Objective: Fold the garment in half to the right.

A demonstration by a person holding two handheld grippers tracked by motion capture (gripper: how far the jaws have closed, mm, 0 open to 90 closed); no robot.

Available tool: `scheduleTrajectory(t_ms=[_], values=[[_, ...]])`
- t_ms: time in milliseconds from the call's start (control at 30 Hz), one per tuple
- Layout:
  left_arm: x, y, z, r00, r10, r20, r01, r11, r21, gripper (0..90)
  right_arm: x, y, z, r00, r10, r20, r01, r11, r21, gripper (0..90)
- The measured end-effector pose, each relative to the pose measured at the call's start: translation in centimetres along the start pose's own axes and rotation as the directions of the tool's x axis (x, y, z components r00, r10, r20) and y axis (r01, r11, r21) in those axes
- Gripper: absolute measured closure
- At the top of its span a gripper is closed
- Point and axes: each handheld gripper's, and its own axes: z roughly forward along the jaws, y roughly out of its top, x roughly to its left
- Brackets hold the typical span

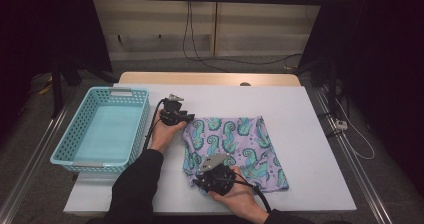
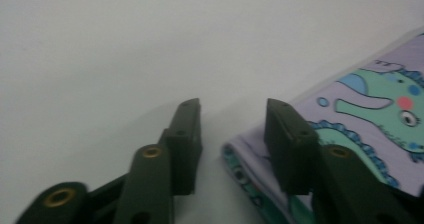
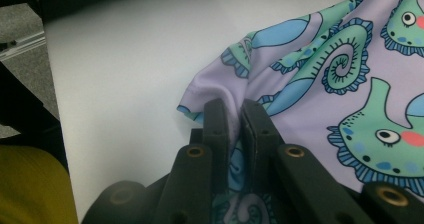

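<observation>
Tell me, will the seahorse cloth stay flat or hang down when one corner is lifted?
Probably it hangs: the seahorse cloth puckers where the right hand-held gripper pinches it. It looks thin and light, likely dragging on the table rather than sliding stiffly.

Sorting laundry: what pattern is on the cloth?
Lilac cloth with teal-and-blue seahorses; clearest in the right gripper view.

Folded lilac seahorse-print cloth (image 1: 235,146) lies flat, apparently 2 layers thick.
</observation>
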Motion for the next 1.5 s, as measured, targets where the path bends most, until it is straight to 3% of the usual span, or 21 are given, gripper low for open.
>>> scheduleTrajectory(t_ms=[67, 200, 233, 300, 400, 600, 867, 1100, 1300, 1500], values=[[-0.4, -0.3, -0.1, 0.9999, 0.002, 0.01, -0.002, 1.0, -0.001, 64.8, 0.0, 0.0, 0.0, 1.0, -0.003, 0.002, 0.003, 1.0, -0.002, 82.9], [-0.6, -0.1, -0.4, 0.9993, 0.006, 0.037, -0.008, 0.9989, 0.046, 72.3, 0.0, 0.0, 0.0, 1.0, -0.009, -0.001, 0.009, 1.0, 0.003, 82.8], [-0.7, -0.2, -0.5, 0.9994, 0.0, 0.035, -0.002, 0.9989, 0.047, 75.2, 0.1, 0.1, 0.0, 1.0, -0.008, 0.0, 0.008, 1.0, 0.004, 82.9], [-1.1, -0.1, -0.4, 0.9995, 0.027, 0.018, -0.028, 0.9982, 0.053, 77.0, 0.1, 0.1, 0.0, 1.0, -0.009, 0.0, 0.009, 1.0, 0.004, 82.9], [-1.1, -0.2, -0.4, 0.999, 0.025, 0.036, -0.026, 0.9986, 0.045, 84.9, -0.1, 0.1, 0.0, 0.9997, -0.023, -0.01, 0.023, 1.0, 0.001, 83.3], [-0.5, -0.3, -0.4, 0.9972, -0.047, 0.057, 0.047, 0.9988, 0.013, 86.1, -0.4, -0.1, -0.2, 0.9992, -0.012, -0.038, 0.011, 0.999, -0.038, 84.3], [-0.6, 0.4, -1.5, 0.9936, -0.08, 0.08, 0.084, 0.9955, -0.044, 86.3, -0.5, 0.2, -1.3, 0.9983, -0.011, -0.057, 0.006, 0.995, -0.097, 84.4], [-0.5, 1.1, -2.6, 0.9899, -0.116, 0.081, 0.124, 0.988, -0.093, 86.3, -0.5, 1.0, -2.3, 0.9976, -0.017, -0.068, 0.006, 0.987, -0.16, 84.5], [-0.7, 1.7, -3.3, 0.9909, -0.113, 0.073, 0.121, 0.9864, -0.112, 86.2, -0.5, 1.5, -3.2, 0.9972, -0.015, -0.073, 0.001, 0.981, -0.192, 84.5], [-1.4, 2.2, -3.6, 0.995, -0.073, 0.069, 0.082, 0.9871, -0.137, 86.3, -0.5, 1.6, -3.4, 0.9966, -0.024, -0.079, 0.007, 0.98, -0.201, 84.7]])
